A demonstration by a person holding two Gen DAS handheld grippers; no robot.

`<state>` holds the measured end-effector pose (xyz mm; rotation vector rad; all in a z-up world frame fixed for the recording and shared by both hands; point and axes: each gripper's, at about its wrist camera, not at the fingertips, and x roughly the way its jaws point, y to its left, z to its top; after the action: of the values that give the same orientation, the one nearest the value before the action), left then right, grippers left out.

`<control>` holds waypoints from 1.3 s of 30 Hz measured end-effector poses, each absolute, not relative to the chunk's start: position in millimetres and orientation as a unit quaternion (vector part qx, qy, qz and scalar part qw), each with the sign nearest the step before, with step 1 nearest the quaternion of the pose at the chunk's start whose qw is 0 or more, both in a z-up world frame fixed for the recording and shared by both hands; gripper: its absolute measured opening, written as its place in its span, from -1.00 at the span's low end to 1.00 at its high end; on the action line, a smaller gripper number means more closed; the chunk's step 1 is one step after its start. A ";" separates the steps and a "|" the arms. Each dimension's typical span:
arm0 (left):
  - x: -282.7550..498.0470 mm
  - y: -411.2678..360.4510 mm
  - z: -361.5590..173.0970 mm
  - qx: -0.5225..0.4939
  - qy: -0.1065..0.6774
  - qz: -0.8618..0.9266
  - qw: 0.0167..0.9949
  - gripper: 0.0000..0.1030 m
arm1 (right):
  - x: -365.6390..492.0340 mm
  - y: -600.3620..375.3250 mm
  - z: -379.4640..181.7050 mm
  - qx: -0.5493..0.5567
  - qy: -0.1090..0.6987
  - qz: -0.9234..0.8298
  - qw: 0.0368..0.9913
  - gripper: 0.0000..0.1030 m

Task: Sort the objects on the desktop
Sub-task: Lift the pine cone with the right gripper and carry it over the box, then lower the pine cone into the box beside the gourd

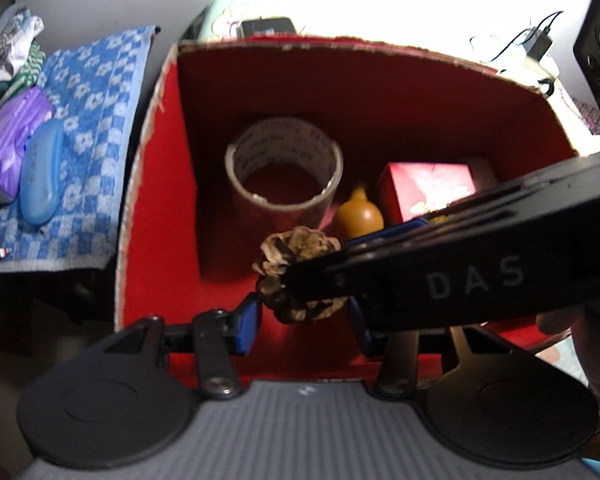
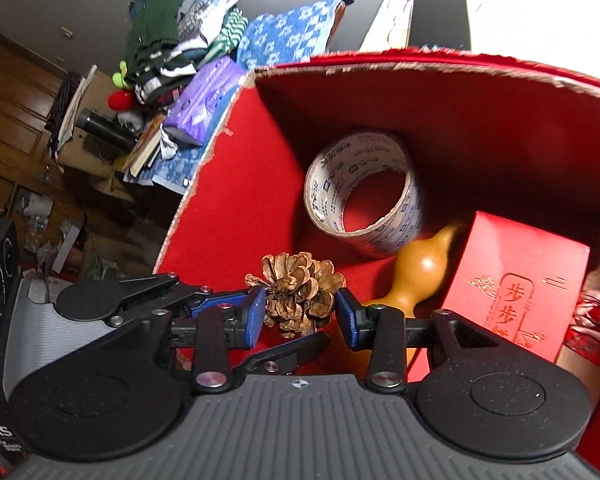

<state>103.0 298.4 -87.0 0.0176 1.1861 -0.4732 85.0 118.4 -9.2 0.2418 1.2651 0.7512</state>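
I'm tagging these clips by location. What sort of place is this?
Probably a lived-in room at home, maybe a bedroom: folded clothes piled on a blue checked towel, a pack of tissues, and wooden cabinets.

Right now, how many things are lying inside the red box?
3 clearly: tape roll at the back, gourd beside it, red packet rightmost. More may be hidden. The pine cone is held above.

"DAS" is printed in pale letters on the right gripper (image 1: 312, 280) body. Gold characters "步步" are stamped on the red packet (image 2: 516, 280), beside the tape roll (image 2: 364, 200), whose print is too small to be read.
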 end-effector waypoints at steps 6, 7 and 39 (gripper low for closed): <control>105.8 293.4 -95.9 0.020 0.575 -0.212 0.790 -0.05 | 90.2 117.3 -19.5 0.107 0.592 0.343 0.721 -0.18; 106.0 292.5 -96.7 0.022 0.577 -0.211 0.789 -0.05 | 90.8 116.6 -20.6 0.109 0.593 0.343 0.720 -0.18; 97.1 278.1 -96.2 0.078 0.578 -0.199 0.788 0.05 | 94.1 113.8 -28.0 0.131 0.591 0.344 0.718 -0.17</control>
<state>97.1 278.1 -96.2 0.1680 1.2448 -0.4283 94.1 113.8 -28.0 0.2889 1.3064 0.7610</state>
